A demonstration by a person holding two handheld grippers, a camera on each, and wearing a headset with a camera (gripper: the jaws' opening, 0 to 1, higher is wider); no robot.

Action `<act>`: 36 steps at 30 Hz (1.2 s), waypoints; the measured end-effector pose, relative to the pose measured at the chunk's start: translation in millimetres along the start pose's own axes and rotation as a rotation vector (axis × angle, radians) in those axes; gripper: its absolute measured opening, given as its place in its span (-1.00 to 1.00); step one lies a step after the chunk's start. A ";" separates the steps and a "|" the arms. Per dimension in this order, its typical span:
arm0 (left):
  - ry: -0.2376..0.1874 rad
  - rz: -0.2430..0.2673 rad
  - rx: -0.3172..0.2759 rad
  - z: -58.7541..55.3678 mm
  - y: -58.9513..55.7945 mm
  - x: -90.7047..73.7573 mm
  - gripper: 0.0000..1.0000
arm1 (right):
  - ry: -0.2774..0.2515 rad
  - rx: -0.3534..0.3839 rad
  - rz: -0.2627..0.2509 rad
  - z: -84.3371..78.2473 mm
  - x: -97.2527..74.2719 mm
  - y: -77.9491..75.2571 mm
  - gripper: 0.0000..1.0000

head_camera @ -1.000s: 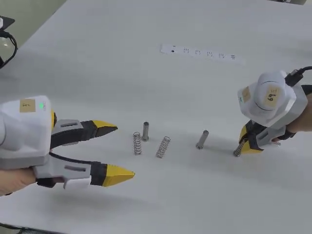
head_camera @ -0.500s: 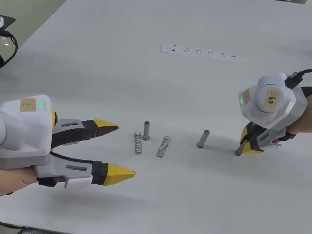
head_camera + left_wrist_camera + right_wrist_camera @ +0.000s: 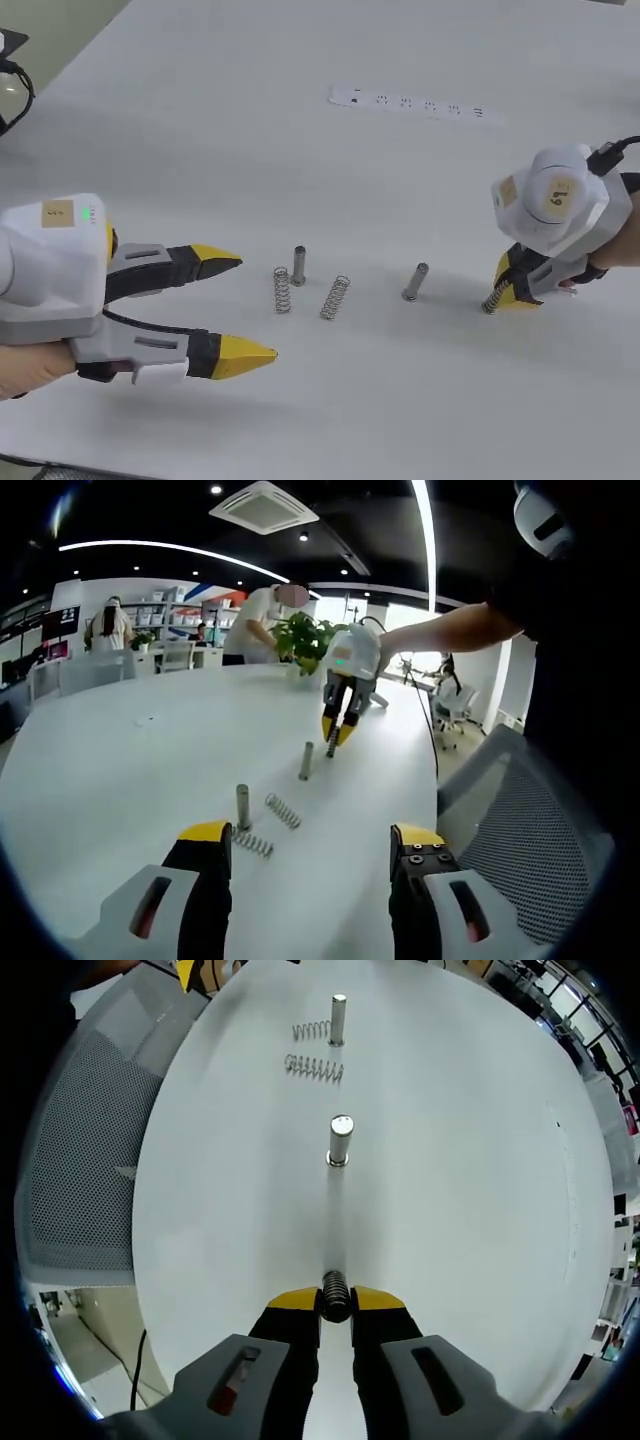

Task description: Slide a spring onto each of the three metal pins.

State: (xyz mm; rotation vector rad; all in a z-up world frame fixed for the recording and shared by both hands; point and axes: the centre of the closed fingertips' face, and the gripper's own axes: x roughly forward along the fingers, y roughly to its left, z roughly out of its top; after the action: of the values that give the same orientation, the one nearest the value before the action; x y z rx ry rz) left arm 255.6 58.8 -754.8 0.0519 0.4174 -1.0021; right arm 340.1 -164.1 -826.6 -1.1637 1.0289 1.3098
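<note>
Right gripper (image 3: 508, 293) clamped on a spring (image 3: 490, 299); left gripper (image 3: 252, 307) hung with jaws apart. Likely best: align the coil square over the nearby bare pin (image 3: 414, 283), then lower gently.

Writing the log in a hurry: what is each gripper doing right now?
Left gripper: open, holding nothing.
Right gripper: shut on a spring.

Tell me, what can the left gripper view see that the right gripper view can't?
Left gripper view: people, a leafy plant, a ceiling vent and the right claw seen from outside. Right gripper view: a close look at the spring pinched in that claw's tips. Both: the white table, two standing pins and two loose springs.
</note>
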 end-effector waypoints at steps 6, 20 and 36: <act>0.003 -0.004 -0.002 -0.4 -1.0 0.8 0.18 | -0.007 0.005 0.008 0.0 -0.9 1.3 -0.77; -0.003 -0.001 -0.004 1.9 1.0 0.9 0.19 | -0.049 0.019 -0.017 5.5 -7.3 -4.1 -0.64; -0.016 0.007 -0.013 6.5 3.7 0.9 0.21 | -0.284 0.161 -0.061 22.7 -38.7 -7.6 -0.48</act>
State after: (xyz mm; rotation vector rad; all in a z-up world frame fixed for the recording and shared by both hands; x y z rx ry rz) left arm 261.1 58.6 -749.8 0.0333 0.4093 -0.9922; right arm 344.7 -147.3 -784.6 -0.8531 0.8663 1.2769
